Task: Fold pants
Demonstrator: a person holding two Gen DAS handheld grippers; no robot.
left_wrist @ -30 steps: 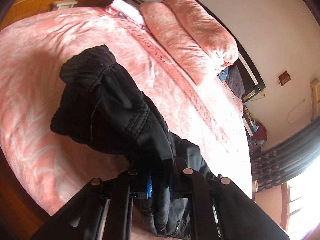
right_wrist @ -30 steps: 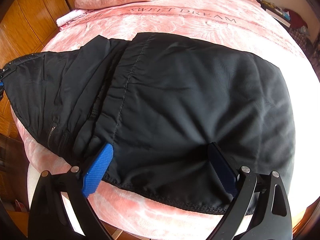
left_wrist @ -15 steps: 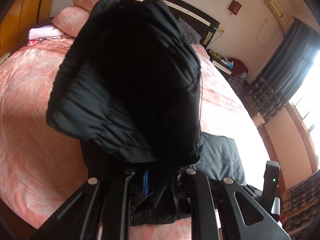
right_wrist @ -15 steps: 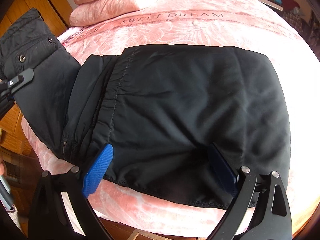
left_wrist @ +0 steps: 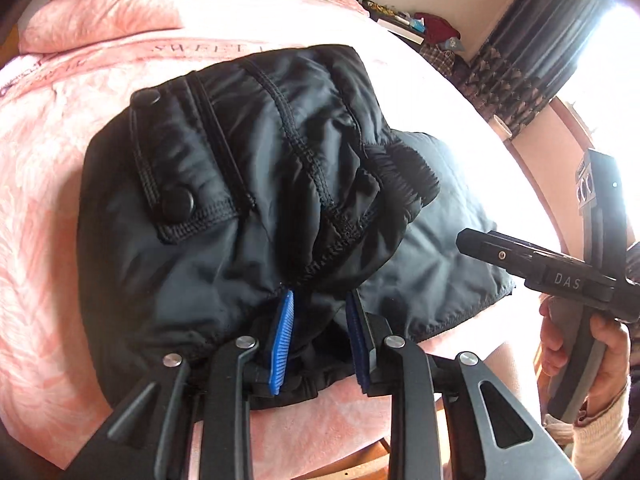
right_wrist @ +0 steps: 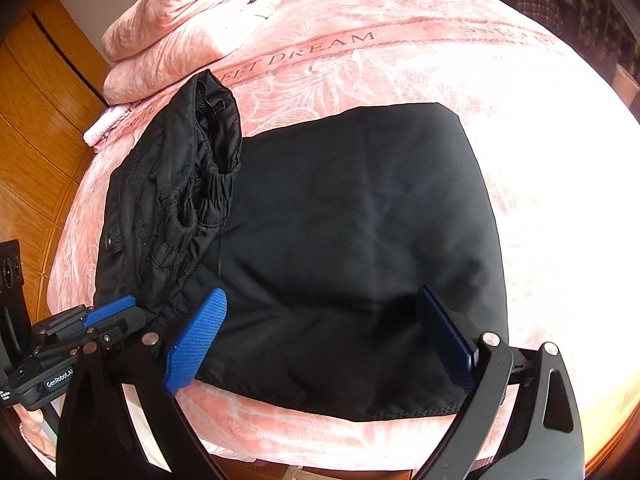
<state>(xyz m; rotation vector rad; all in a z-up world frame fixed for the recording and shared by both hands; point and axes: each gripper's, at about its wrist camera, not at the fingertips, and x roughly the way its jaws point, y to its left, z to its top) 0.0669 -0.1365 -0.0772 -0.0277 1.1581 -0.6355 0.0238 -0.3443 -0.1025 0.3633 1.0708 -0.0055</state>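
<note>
The black pants (right_wrist: pixel 360 240) lie folded on the pink bed (right_wrist: pixel 400 60). Their waistband end (left_wrist: pixel 240 200), with snap buttons and elastic, is laid over the left part of the folded legs. My left gripper (left_wrist: pixel 320 336) sits at the near edge of that bundle. Its jaws are opening, and loose fabric lies between the blue pads without being pinched. In the right wrist view the left gripper (right_wrist: pixel 108 314) shows at the pants' left edge. My right gripper (right_wrist: pixel 320 336) hovers wide open above the near hem, holding nothing. One of its black fingers (left_wrist: pixel 500 254) reaches in from the right.
A folded pink quilt and pillows (right_wrist: pixel 188 20) lie at the head of the bed. Wooden cabinets (right_wrist: pixel 36 120) stand along the left. Curtains (left_wrist: pixel 540 40) and a cluttered nightstand (left_wrist: pixel 420 24) are on the far right. A person's hand (left_wrist: pixel 592 360) holds the right gripper's handle.
The left gripper swung the waistband end over and set it down on the folded legs, and its pads have parted. The right gripper stayed open and drew back a little.
</note>
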